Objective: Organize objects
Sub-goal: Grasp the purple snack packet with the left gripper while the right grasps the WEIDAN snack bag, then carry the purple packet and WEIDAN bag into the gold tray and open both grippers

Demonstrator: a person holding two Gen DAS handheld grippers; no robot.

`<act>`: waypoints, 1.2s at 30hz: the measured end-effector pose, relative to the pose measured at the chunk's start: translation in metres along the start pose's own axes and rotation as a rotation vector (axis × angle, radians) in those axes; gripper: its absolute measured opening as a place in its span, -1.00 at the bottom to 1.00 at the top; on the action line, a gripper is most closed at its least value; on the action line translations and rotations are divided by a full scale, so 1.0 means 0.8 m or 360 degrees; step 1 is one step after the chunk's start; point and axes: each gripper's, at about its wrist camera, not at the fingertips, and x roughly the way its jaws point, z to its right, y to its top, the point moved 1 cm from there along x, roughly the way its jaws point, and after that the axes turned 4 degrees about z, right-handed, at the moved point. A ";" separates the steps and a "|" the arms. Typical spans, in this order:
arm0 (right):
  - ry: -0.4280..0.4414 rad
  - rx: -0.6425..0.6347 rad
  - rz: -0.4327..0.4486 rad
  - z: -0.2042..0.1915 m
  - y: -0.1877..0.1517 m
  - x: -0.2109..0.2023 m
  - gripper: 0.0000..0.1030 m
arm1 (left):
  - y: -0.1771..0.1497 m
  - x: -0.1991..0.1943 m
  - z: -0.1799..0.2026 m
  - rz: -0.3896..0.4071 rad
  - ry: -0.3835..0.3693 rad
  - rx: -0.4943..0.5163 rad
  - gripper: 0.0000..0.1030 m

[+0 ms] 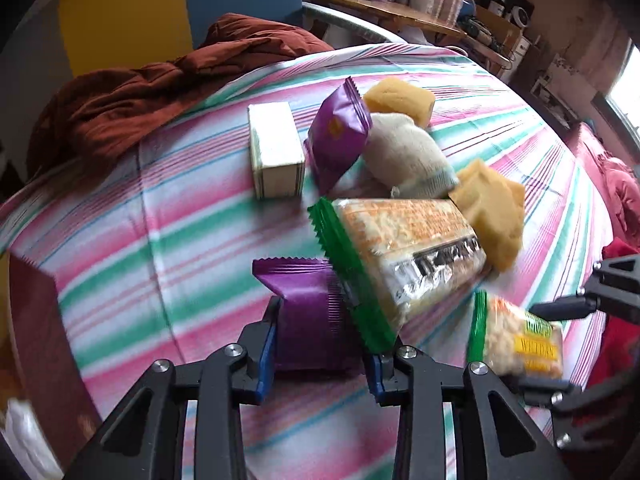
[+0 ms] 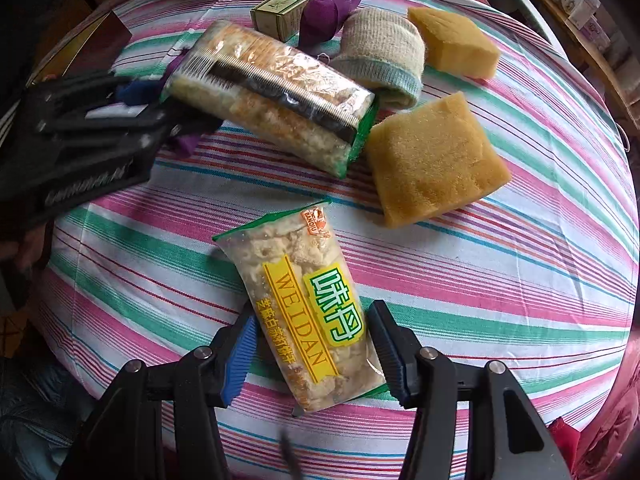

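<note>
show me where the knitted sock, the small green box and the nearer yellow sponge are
sock (image 2: 384,46), right wrist view, ribbed middle.
green box (image 2: 280,10), right wrist view, side face.
nearer sponge (image 2: 434,158), right wrist view, top face.

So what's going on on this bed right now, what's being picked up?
A person is sorting snacks and odds and ends on a striped bedsheet with two handheld grippers. The left gripper has closed on a purple snack packet. The right gripper grips a clear Weidan cracker pack. A bigger cracker pack, two yellow sponges, a rolled sock and a small box lie in a loose cluster nearby.
</note>
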 end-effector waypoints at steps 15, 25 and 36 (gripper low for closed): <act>-0.0020 -0.0088 -0.0008 -0.021 0.011 -0.006 0.07 | -0.096 -0.062 0.024 0.0053 -0.0084 -0.0055 -0.33; -0.0046 -0.0113 0.0006 -0.032 0.015 -0.019 0.02 | -0.145 -0.090 0.040 0.0113 -0.0106 0.0032 -0.33; -0.0158 0.0020 0.0141 -0.019 0.028 -0.049 -0.09 | -0.160 -0.102 0.042 0.0159 -0.0101 0.0093 -0.34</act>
